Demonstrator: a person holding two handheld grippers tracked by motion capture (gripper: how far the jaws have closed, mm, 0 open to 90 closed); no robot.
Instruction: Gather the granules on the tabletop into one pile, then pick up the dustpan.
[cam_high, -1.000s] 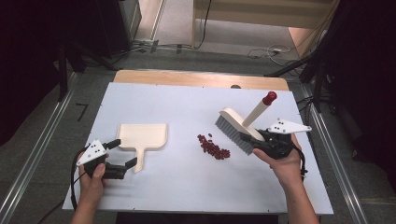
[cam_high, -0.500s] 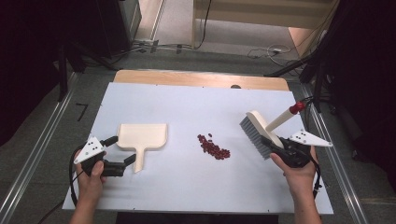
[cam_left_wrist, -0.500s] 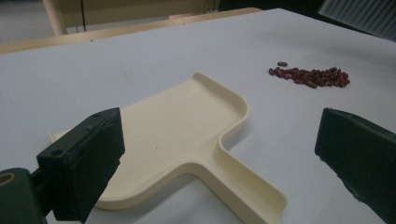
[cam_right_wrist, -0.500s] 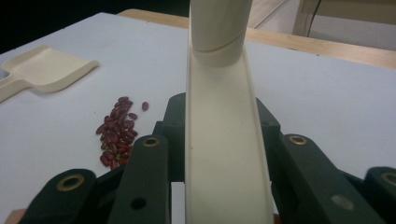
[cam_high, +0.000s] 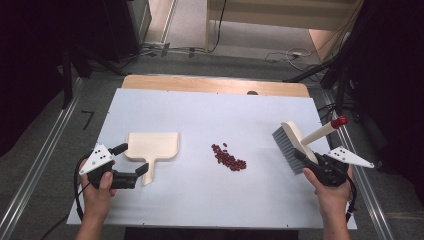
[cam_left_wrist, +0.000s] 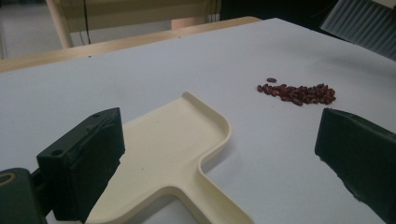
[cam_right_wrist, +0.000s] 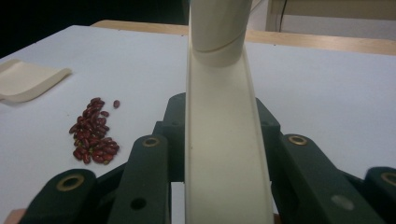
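White tabletop (cam_high: 200, 115): right gripper (cam_high: 312, 162) clamps a brush (cam_high: 292, 145) beside scattered beans (cam_high: 229, 158); left gripper (cam_high: 131, 159), jaws spread, straddles the dustpan (cam_high: 151, 147) handle. Best practice: close squarely before sweeping.

No readable text, label, brand or number appears on anything here.
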